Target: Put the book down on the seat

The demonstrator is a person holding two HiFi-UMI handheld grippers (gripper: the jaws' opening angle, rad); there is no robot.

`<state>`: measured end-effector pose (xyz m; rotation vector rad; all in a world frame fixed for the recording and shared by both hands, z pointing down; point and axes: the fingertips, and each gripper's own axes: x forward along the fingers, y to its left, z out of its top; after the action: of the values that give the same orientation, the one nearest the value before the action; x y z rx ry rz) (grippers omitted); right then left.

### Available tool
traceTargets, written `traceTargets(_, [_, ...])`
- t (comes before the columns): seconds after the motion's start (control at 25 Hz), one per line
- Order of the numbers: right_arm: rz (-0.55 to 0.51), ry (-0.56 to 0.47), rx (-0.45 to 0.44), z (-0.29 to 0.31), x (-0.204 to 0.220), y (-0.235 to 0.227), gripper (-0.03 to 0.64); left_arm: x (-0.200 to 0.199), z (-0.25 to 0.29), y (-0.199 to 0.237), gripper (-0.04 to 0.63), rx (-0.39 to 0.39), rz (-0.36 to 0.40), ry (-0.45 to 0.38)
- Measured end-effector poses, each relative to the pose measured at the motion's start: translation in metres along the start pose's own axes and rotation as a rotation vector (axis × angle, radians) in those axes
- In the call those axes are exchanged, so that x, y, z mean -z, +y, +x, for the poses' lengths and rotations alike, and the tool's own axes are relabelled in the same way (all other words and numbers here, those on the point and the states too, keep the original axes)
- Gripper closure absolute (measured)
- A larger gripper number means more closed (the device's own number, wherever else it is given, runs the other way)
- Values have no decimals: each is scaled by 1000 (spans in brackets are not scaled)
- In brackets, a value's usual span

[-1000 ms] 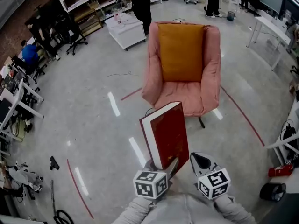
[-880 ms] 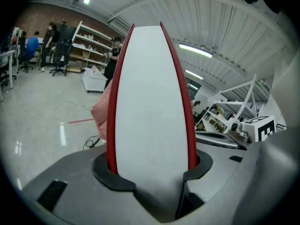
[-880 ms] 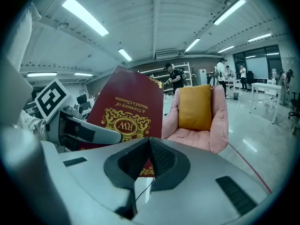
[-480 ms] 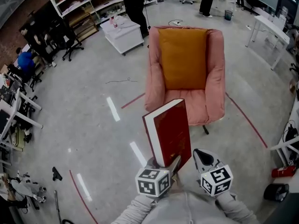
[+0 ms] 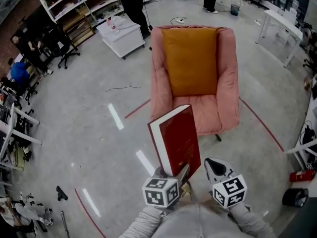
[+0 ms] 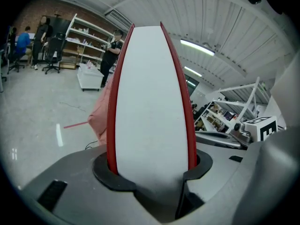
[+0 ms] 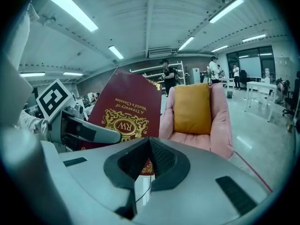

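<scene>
A thick red book (image 5: 176,138) with white page edges stands tilted upright in the air, and my left gripper (image 5: 174,173) is shut on its lower end. The left gripper view shows the page edge (image 6: 150,102) filling the gap between the jaws of my left gripper (image 6: 152,170). My right gripper (image 5: 214,168) hovers just right of the book, shut and holding nothing. From the right gripper view, my right gripper (image 7: 149,146) points past the gold-printed book cover (image 7: 124,111). Ahead stands a pink armchair (image 5: 218,113) with an orange cushion (image 5: 190,58) against its back.
A white cart (image 5: 121,33) and shelves (image 5: 74,9) stand at the back left, with a person beside them. Red tape lines (image 5: 260,123) cross the grey floor. A white desk (image 5: 280,26) and a red extinguisher (image 5: 302,175) are at the right.
The armchair has grown a little larger and shifted slightly left in the head view. The book stays in my left gripper in the same pose, and my right gripper keeps its place.
</scene>
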<state>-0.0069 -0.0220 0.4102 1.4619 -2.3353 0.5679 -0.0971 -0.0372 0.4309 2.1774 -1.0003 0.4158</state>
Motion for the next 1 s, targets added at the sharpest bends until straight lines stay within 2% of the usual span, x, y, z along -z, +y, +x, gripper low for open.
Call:
traceTargets(0.56, [80, 63, 98, 32, 13, -66, 612, -13, 80, 18, 344, 34, -11, 114])
traceTargets(1.0, [132, 112, 107, 107, 17, -140, 612, -34, 182, 60, 344, 37, -116, 197])
